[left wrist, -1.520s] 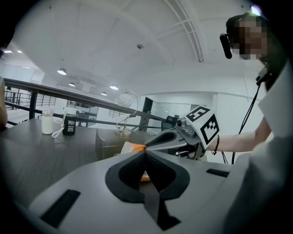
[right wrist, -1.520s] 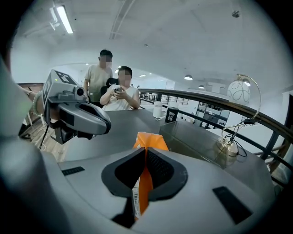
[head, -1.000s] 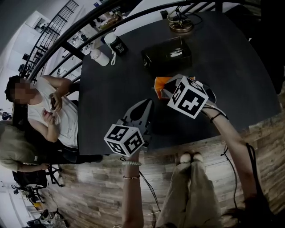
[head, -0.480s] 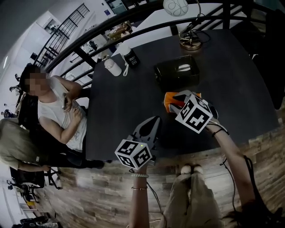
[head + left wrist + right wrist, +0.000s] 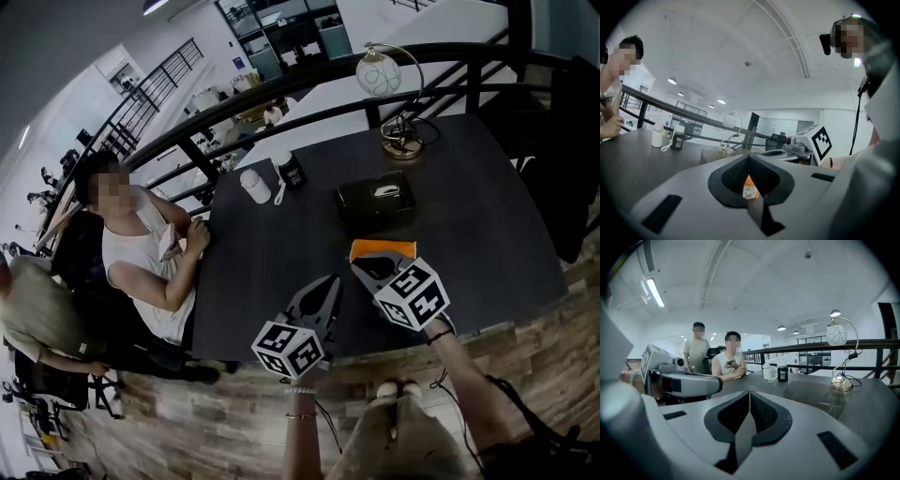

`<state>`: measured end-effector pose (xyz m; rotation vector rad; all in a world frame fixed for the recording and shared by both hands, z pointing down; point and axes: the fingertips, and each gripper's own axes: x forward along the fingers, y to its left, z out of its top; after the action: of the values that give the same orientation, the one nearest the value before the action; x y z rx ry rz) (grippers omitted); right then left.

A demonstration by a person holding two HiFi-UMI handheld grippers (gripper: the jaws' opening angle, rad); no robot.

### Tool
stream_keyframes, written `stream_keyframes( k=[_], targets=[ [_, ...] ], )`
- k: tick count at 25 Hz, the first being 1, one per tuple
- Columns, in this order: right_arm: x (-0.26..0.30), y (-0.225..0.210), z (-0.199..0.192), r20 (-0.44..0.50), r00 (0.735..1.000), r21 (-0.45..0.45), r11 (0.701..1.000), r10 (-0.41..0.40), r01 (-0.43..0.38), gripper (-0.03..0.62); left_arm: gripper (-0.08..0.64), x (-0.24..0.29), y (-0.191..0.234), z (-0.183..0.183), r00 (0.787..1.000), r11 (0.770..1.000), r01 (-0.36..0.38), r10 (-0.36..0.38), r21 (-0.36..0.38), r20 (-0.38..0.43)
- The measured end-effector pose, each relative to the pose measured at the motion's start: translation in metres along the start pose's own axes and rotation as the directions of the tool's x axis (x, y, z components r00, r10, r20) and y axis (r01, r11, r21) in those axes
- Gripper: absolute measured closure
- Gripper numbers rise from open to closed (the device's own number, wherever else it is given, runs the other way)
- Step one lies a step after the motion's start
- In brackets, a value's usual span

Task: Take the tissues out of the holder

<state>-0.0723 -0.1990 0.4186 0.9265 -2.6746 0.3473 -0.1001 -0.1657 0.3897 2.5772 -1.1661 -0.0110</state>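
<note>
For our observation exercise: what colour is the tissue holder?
The tissue holder is black; head view shows it best.

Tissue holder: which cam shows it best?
Head view. The tissue holder sits whole and unblocked on the table, seen from above, with white tissue showing at its top opening. Right gripper view gives a low side-on look at it. Left gripper view shows only a thin strip.

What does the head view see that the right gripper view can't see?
Only the head view: the wooden floor, the wearer's legs and the marker cube on the right gripper. Only the right gripper view: its fingers seen up close, pressed together with nothing between. Both: the tissue holder, lamp, white bottle, black cup, seated person and left gripper.
</note>
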Motion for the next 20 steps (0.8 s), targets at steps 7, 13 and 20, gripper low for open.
stream_keyframes(
  k=[7, 13, 20],
  targets=[
    [-0.024, 0.017, 0.033, 0.154, 0.987, 0.058, 0.998, -0.034, 0.026, 0.578, 0.552, -0.009, -0.024, 0.027, 0.999, 0.999, 0.026, -0.028, 0.04, 0.046],
    [-0.045, 0.024, 0.049, 0.234, 0.97, 0.038, 0.998, -0.064, 0.057, 0.578, 0.552, -0.017, -0.039, 0.043, 0.995, 0.998, 0.033, -0.038, 0.062, 0.09],
    [-0.061, 0.033, 0.06, 0.312, 0.947, 0.053, 0.996, -0.081, 0.068, 0.578, 0.552, -0.018, -0.053, 0.053, 0.994, 0.994, 0.044, -0.054, 0.103, 0.098]
  ],
)
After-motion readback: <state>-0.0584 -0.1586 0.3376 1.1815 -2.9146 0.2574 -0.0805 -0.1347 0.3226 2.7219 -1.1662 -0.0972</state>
